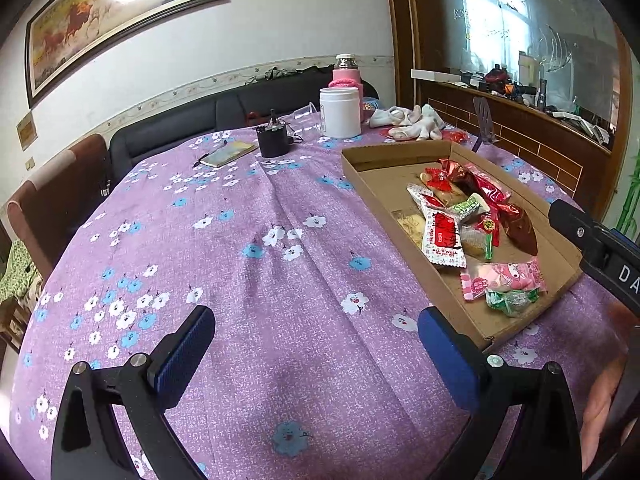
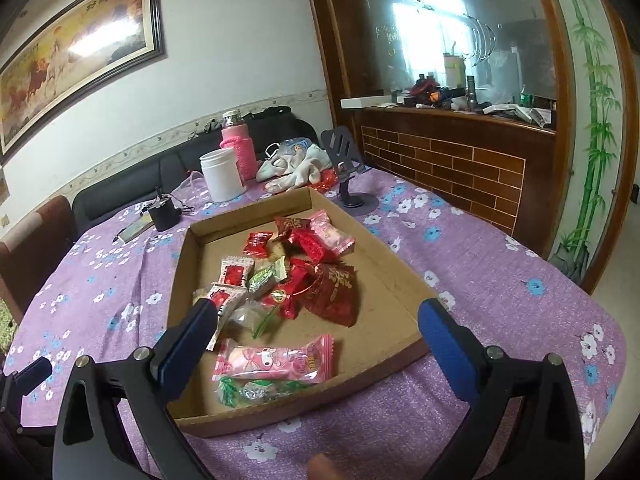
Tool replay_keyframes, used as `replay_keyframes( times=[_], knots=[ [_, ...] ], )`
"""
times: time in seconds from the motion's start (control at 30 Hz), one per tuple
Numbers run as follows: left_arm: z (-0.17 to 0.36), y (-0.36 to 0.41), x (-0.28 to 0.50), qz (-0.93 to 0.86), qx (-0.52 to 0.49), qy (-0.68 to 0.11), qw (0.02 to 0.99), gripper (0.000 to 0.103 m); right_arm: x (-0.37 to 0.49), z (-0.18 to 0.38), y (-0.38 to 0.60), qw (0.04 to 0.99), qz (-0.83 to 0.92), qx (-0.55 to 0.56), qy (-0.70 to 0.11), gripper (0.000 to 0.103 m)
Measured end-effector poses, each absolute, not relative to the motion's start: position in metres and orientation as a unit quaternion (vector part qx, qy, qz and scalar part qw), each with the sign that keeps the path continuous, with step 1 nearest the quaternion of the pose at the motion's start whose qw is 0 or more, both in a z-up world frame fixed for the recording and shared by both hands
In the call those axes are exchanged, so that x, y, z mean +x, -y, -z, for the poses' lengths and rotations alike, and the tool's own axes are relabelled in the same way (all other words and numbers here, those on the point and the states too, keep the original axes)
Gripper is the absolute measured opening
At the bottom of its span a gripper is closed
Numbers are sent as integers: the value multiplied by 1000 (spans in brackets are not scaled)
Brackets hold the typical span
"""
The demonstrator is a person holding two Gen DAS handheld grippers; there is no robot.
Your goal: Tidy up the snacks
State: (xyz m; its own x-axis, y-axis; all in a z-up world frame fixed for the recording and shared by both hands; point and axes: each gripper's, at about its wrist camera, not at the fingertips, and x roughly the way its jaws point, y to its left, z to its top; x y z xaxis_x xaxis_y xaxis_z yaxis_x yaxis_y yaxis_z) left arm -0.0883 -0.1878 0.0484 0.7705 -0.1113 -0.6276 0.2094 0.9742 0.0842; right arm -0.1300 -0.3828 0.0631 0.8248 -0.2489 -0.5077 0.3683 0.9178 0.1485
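One shallow cardboard tray [image 2: 400,280] toward the right edge of the purple flowered tablecloth [image 1: 240,240], holding a loose heap of roughly a dozen wrapped snacks [image 2: 304,280]: mostly red packets, two pink ones, a green-wrapped candy [image 2: 256,394] at the near wall. Readable on one white-and-red packet [image 1: 442,240]: "ALL'S WELL". Beyond the far wall, one white jar [image 2: 222,176], one pink bottle [image 2: 238,148], one phone stand [image 2: 348,168]. Left gripper [image 1: 316,332] spread wide, empty, over bare cloth left of the tray. Right gripper [image 2: 316,324] spread wide, empty, above the tray's near end.
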Motion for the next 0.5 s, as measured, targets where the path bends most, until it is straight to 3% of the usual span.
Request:
replay_keyframes(
  times=[0.5],
  knots=[
    [-47, 186, -86, 80, 73, -331, 937, 102, -132, -63, 381, 951, 156, 118, -241, 100]
  ],
)
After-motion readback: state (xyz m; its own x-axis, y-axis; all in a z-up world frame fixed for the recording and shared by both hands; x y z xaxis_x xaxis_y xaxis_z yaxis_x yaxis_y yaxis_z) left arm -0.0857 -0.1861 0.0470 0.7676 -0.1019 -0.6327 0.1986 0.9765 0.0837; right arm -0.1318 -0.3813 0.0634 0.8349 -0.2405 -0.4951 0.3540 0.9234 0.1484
